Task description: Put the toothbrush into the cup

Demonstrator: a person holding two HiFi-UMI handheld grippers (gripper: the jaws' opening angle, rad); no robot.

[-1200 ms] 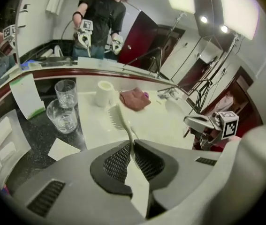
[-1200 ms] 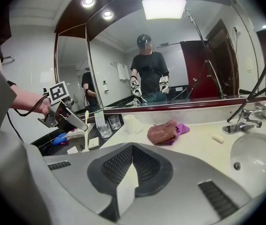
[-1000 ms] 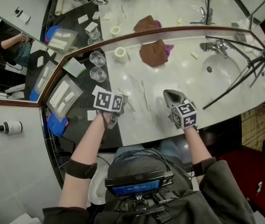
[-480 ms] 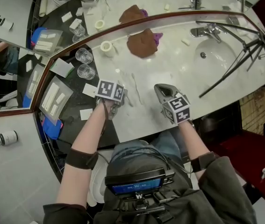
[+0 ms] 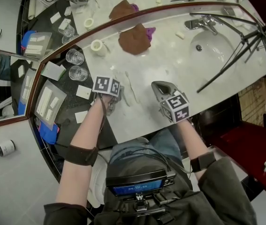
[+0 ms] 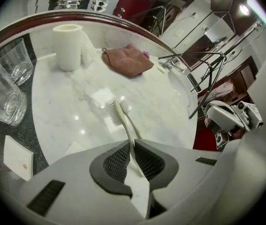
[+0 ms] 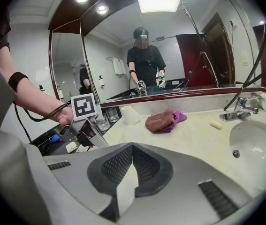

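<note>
A white toothbrush (image 6: 123, 121) runs out between the pads of my left gripper (image 6: 133, 144), which is shut on its handle. The bristle head hangs just over the white marble (image 6: 62, 107). A second head shape lies right beside it; reflection or another brush, I cannot tell. In the head view the left gripper (image 5: 115, 100) sits near the counter's front left, the toothbrush (image 5: 132, 93) showing just right of it. Two clear glass cups (image 5: 75, 56) (image 5: 78, 73) stand to its left on the dark strip. My right gripper (image 5: 160, 86) hovers shut and empty to the right.
A white roll (image 5: 96, 45) and a brown cloth (image 5: 134, 38) over something purple lie at the back by the mirror. The sink (image 5: 212, 46) with its faucet (image 5: 201, 22) is at the right, black tripod legs (image 5: 231, 64) crossing it. White cards (image 5: 83, 92) lie left.
The left gripper has sunk closer to the marble with the toothbrush between its jaws. The right gripper has kept still. The head view has shifted, so the counter sits higher in it.
</note>
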